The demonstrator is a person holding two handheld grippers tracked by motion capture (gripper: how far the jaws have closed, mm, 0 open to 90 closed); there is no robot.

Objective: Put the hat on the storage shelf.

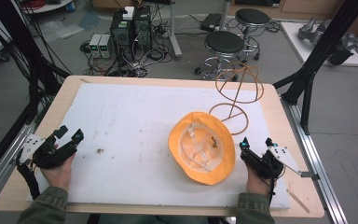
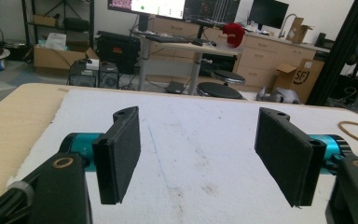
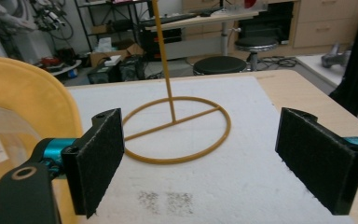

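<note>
A yellow bucket hat lies upside down on the white mat, its pale lining and a label facing up. Behind it to the right stands a tan wire hat stand with a ring base and a round wire top. In the right gripper view the stand's ring base lies ahead and the yellow bucket hat's brim is at the left. My right gripper is open, just right of the hat. My left gripper is open at the mat's left edge, over bare mat.
The mat covers most of a wooden table. Small dark smudges mark the mat left of centre. Beyond the far edge stand two black stools, computer boxes and cables. Black frame posts rise at the right.
</note>
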